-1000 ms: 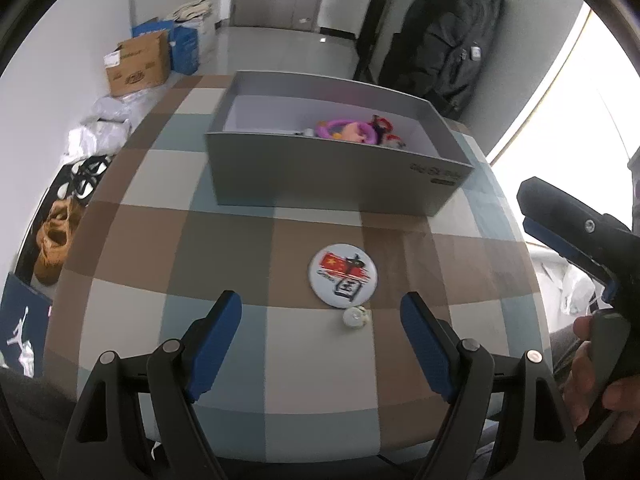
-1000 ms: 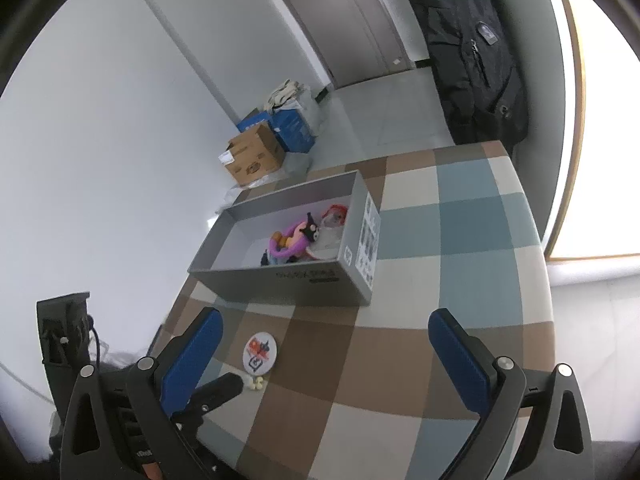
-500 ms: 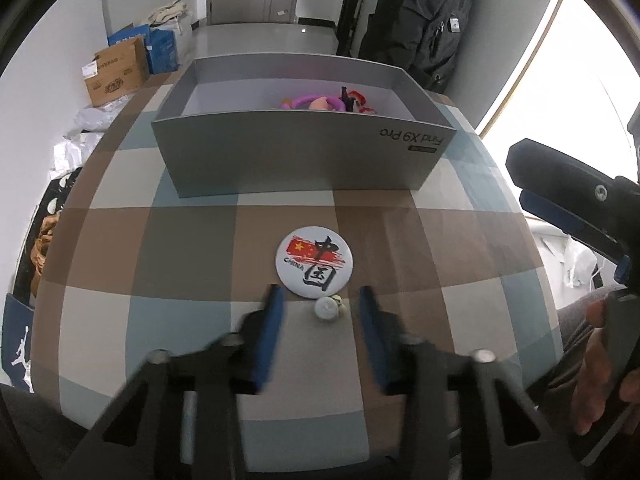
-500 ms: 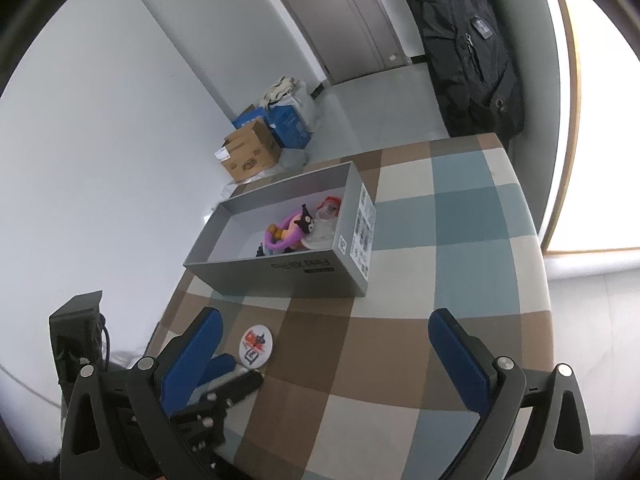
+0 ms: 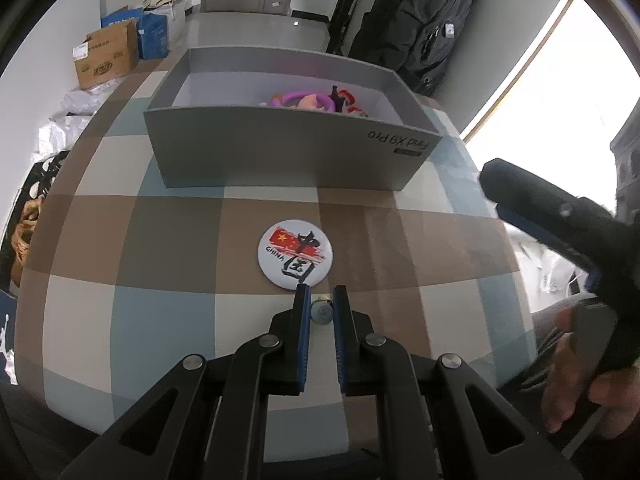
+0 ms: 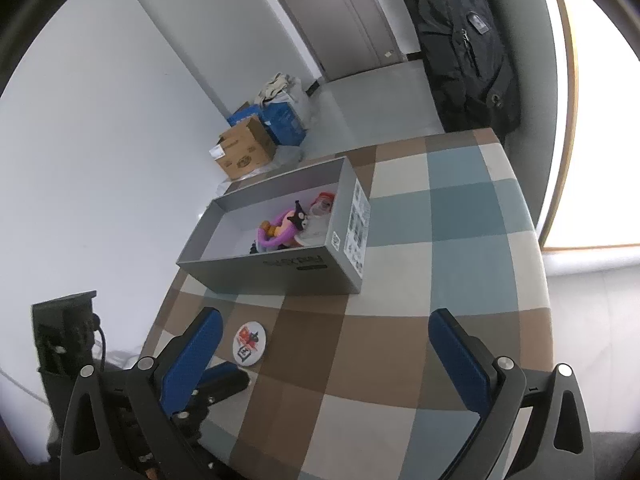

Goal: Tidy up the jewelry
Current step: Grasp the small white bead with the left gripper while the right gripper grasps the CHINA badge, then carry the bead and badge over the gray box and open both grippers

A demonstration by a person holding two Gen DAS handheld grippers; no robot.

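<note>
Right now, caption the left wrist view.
Left tongs shut on a small earring beside the round badge.

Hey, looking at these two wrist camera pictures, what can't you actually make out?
- Small pale trinket: left wrist view, mostly covered by the shut left gripper; its kind is unclear. Right wrist view hides it behind that gripper.
- Colourful pieces in the grey box: left view, near wall cuts them off; right view, too small to tell apart.
- Round badge: right view, print too small.
</note>
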